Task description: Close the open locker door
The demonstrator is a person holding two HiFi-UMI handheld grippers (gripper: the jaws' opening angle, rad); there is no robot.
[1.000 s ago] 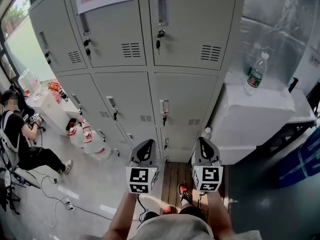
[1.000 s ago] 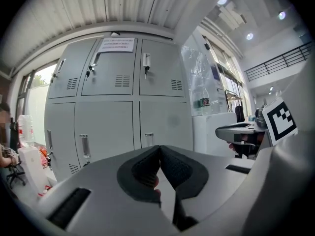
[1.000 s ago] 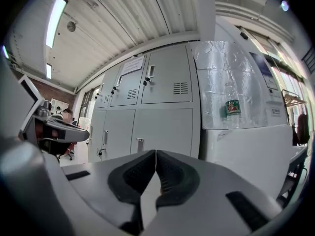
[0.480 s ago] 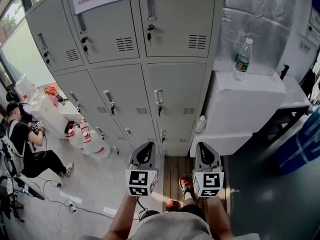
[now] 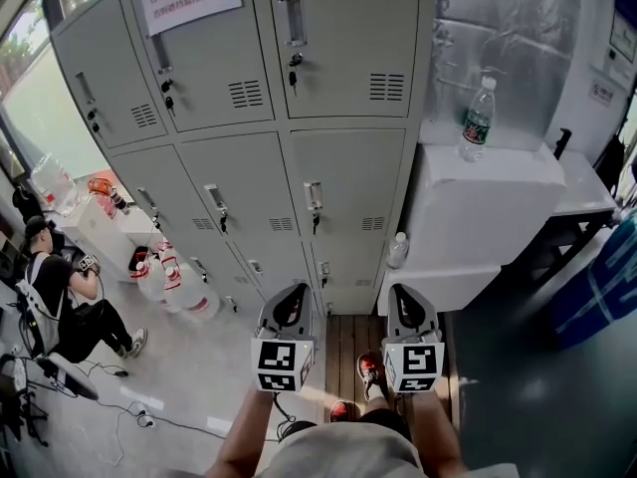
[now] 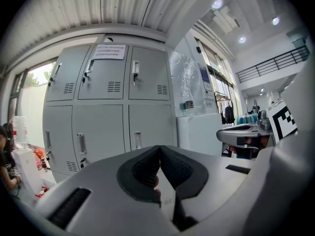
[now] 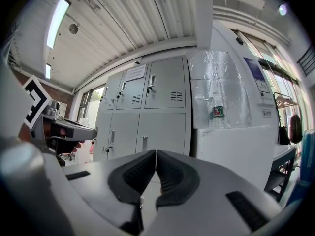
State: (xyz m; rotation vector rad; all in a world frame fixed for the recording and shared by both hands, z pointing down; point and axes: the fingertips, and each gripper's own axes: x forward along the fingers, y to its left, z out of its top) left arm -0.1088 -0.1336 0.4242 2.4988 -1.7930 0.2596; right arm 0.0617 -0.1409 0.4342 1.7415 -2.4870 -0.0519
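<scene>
The grey locker bank point(image 5: 338, 167) fills the upper part of the head view; every door I can see there sits flush, each with a handle and a key. It also stands ahead in the left gripper view as the locker bank point(image 6: 113, 112) and in the right gripper view as the locker bank point(image 7: 147, 112). My left gripper point(image 5: 292, 290) and right gripper point(image 5: 408, 293) hang side by side low in front of me, well short of the lockers. Both are shut with nothing between the pads, as the left gripper point(image 6: 159, 149) and right gripper point(image 7: 155, 152) show close up.
A white box point(image 5: 488, 207) with a green-labelled bottle point(image 5: 477, 119) stands right of the lockers, a small bottle point(image 5: 398, 250) at its foot. Water jugs point(image 5: 174, 282) and a seated person point(image 5: 60, 287) are at the left. Cables lie on the floor point(image 5: 129, 406).
The head view has drifted so the lockers and the white box sit a little further left and higher. Both grippers stay side by side and shut.
</scene>
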